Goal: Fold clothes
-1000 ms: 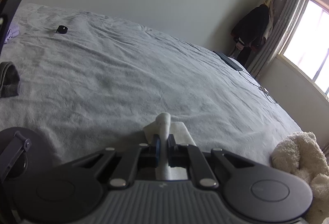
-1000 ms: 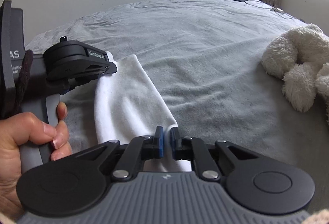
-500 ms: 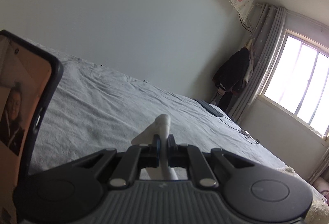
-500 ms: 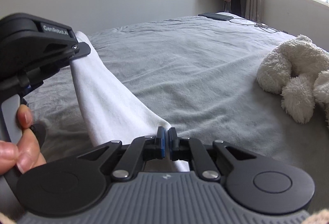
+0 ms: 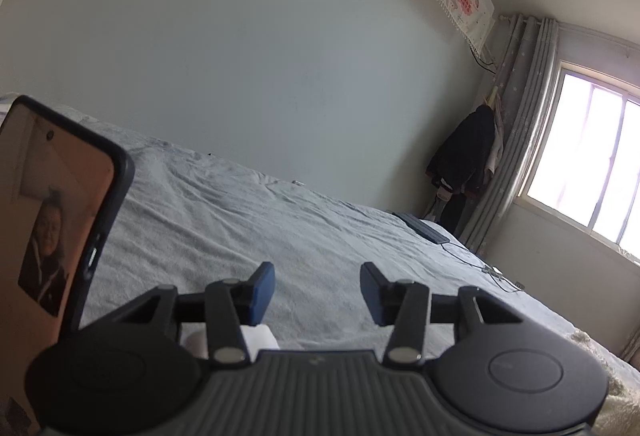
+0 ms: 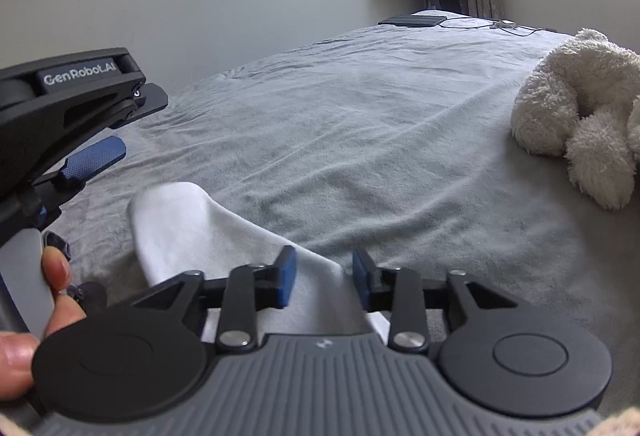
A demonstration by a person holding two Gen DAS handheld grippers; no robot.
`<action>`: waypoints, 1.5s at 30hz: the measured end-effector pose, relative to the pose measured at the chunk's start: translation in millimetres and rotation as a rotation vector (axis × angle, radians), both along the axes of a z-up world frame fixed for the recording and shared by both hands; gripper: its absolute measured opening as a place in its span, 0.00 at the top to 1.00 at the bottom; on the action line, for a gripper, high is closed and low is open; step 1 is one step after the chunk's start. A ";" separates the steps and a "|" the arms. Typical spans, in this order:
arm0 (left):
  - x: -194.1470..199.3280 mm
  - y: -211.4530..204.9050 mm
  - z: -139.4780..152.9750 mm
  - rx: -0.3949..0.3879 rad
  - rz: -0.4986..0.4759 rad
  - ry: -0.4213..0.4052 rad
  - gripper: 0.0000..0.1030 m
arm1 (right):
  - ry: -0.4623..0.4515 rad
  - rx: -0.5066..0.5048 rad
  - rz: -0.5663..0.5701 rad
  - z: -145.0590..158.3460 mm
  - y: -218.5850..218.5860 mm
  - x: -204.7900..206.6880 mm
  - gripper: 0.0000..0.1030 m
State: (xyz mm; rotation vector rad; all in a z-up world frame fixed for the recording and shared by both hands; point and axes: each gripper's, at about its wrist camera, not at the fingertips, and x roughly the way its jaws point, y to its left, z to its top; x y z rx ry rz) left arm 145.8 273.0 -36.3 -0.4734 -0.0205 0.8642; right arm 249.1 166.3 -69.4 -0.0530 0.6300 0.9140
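Daylight from the overexposed window (image 5: pixel 592 171) lights the room softly; fisheye bending curves the edges, focus stays sharp.

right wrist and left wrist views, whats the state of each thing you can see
white cloth: lying on the bed, released, one end between the right fingers but not pinched
left gripper: open, nothing between its fingers, jaws just opened
right gripper: open, jaws just opened
bed sheet: spread out, wrinkled
plush toy: lying on the bed, apart from the cloth
phone: screen lit
curtain: drawn aside
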 end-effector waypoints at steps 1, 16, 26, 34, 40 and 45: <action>0.2 0.0 0.3 -0.006 -0.006 -0.001 0.47 | -0.010 -0.005 -0.003 3.2 -1.4 -2.0 0.57; 30.0 -28.4 0.5 -0.115 -0.254 0.136 0.36 | -0.088 -0.025 -0.306 71.2 -168.3 -39.1 0.54; 32.6 -104.7 23.7 -0.052 -0.723 0.307 0.29 | -0.112 0.001 -0.590 102.7 -323.5 -105.7 0.47; -4.8 -200.2 39.8 0.028 -0.973 0.424 0.21 | -0.038 0.011 -0.843 87.2 -432.5 -160.5 0.46; -32.4 -249.4 35.1 -0.115 -1.148 0.484 0.21 | 0.087 0.069 -0.972 66.4 -476.3 -187.7 0.46; -63.6 -263.6 26.0 -0.165 -1.185 0.531 0.21 | 0.202 0.106 -1.034 41.4 -497.3 -200.9 0.46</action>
